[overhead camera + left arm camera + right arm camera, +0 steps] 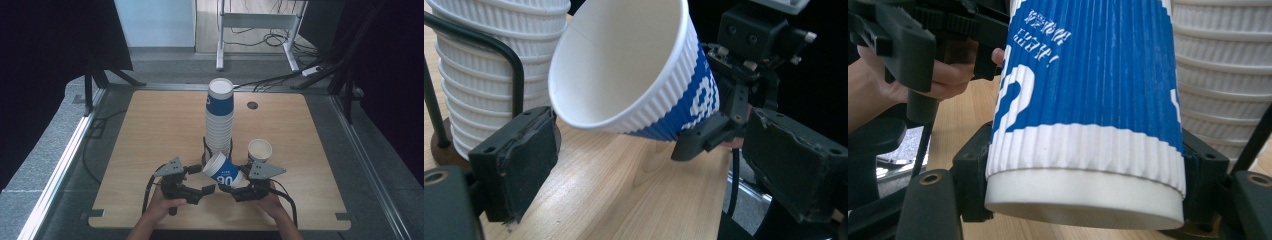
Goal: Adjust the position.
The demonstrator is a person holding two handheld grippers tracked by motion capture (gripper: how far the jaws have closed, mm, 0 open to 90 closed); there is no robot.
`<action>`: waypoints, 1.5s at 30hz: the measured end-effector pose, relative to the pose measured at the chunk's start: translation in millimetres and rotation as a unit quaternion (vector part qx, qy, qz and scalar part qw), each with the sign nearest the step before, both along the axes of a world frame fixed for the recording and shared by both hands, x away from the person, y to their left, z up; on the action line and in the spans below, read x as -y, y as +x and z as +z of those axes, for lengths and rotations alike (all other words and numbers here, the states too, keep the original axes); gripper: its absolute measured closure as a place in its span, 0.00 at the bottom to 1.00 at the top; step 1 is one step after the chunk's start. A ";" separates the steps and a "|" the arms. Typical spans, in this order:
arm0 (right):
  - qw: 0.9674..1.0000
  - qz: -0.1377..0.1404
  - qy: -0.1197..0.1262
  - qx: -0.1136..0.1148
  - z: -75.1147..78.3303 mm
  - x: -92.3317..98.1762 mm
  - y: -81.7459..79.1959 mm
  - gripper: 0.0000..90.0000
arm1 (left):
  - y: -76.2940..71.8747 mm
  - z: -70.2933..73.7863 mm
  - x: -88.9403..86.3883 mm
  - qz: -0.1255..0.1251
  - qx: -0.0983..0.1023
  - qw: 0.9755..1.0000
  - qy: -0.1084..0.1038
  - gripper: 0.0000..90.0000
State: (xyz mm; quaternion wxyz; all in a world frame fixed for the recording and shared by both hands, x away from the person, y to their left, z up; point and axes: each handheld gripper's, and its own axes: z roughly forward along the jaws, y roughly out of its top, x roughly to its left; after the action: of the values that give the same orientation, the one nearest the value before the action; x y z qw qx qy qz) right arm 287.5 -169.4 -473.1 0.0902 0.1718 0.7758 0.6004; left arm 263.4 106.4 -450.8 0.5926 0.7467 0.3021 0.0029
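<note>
A blue-and-white ribbed paper cup point(223, 171) lies tilted above the table's front middle, its mouth turned toward my left gripper point(202, 179). My right gripper point(231, 180) is shut on its lower body; in the right gripper view the cup point(1088, 100) fills the space between both jaws of the right gripper point(1088, 170). In the left gripper view the cup's open mouth point(624, 65) faces the camera, above and beyond the wide-open left gripper point(651, 145), with nothing between its pads. Just behind stands a tall stack of cups point(220, 120) in a wire holder point(516, 75).
A single empty cup point(259, 150) stands upright to the right of the stack. The wooden table point(150, 130) has a small round hole point(252, 105) at the back. Black curtains flank both sides, and cables run over the floor behind.
</note>
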 end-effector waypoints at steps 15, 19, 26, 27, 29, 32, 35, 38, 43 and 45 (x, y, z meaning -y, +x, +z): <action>0.999 -0.001 0.036 0.027 -4.6 -8.9 -8.5 0.31 | 6.4 -2.0 1.1 0.005 -0.036 0.999 -0.035 0.09; 0.999 0.014 0.039 0.033 -4.2 -13.9 -11.5 0.31 | 7.4 -2.1 1.0 -0.005 -0.040 0.998 -0.048 0.09; 0.999 0.032 0.023 0.036 -8.4 -24.6 -15.0 0.31 | 9.5 -3.2 1.1 -0.004 -0.046 0.998 -0.053 0.08; 0.999 0.033 0.022 0.037 -8.8 -25.3 -15.1 0.31 | 9.9 -3.5 1.3 -0.004 -0.047 0.997 -0.054 0.08; 0.999 0.034 0.015 0.039 -9.4 -26.6 -15.4 0.31 | 11.1 -4.5 2.4 -0.005 -0.051 0.997 -0.056 0.08; 0.998 0.036 0.012 0.040 -9.8 -27.4 -15.7 0.31 | 11.9 -5.2 3.5 -0.005 -0.058 0.996 -0.060 0.08; 0.998 0.038 0.003 0.047 -10.2 -31.5 -17.5 0.31 | 12.5 -5.7 4.9 -0.001 -0.059 0.996 -0.060 0.09; 0.998 0.038 0.001 0.046 -10.7 -32.4 -17.5 0.31 | 12.6 -5.6 4.5 0.001 -0.059 0.996 -0.062 0.10; 0.998 0.036 -0.002 0.045 -11.4 -32.9 -16.6 0.31 | 11.1 -5.7 4.9 0.005 -0.041 0.997 -0.060 0.12; 0.998 0.037 -0.003 0.044 -11.5 -33.0 -16.5 0.31 | 10.6 -5.6 5.2 0.006 -0.039 0.997 -0.060 0.13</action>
State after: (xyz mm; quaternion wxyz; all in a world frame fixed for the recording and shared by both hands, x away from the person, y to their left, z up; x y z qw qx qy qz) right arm 271.0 -136.4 -484.5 0.1028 0.1161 0.7784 0.6083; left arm 274.0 101.2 -456.4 0.6243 0.7074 0.3288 -0.0407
